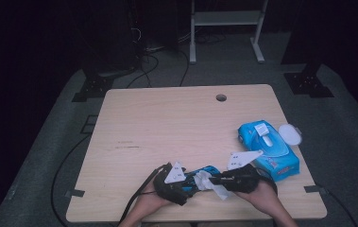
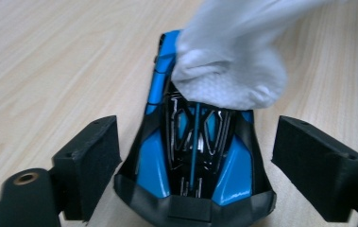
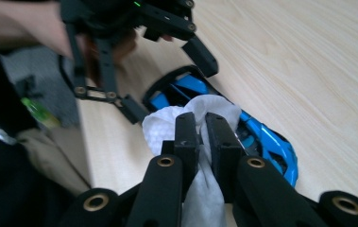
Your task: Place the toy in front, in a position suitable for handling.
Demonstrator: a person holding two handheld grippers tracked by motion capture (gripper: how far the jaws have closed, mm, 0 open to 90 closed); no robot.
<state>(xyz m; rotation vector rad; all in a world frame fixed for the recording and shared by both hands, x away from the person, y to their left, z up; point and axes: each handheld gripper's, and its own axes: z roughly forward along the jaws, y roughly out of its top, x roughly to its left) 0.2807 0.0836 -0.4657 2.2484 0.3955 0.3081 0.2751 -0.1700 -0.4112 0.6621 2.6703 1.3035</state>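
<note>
Toy car (image 1: pixel 204 173), blue and black: lies on the desk (image 1: pixel 167 127) near its front edge, between the two claws.

Left claw (image 1: pixel 182 185): jaws spread wide on either side of the car's rear; in the left gripper view the pads stand close beside the body, and contact cannot be told.

Right claw (image 1: pixel 219 179): jaws closed on a white wipe (image 1: pixel 212 182), pinched between the pads in the right gripper view. The wipe drapes over the car's roof and front and hides that part of it.

Wipes pack (image 1: pixel 267 149), blue, soft: lies near the desk's right edge, just behind the right hand (image 1: pixel 261 191). Its white lid (image 1: pixel 290 135) is flipped open toward the edge.

Desk: pale wood grain, rounded corners, a round cable hole (image 1: pixel 221 98) near the far edge.

Room: dim. Grey floor around the desk, black cables (image 1: pixel 143 71) trailing behind it, a white metal frame (image 1: pixel 226 28) at the back.
</note>
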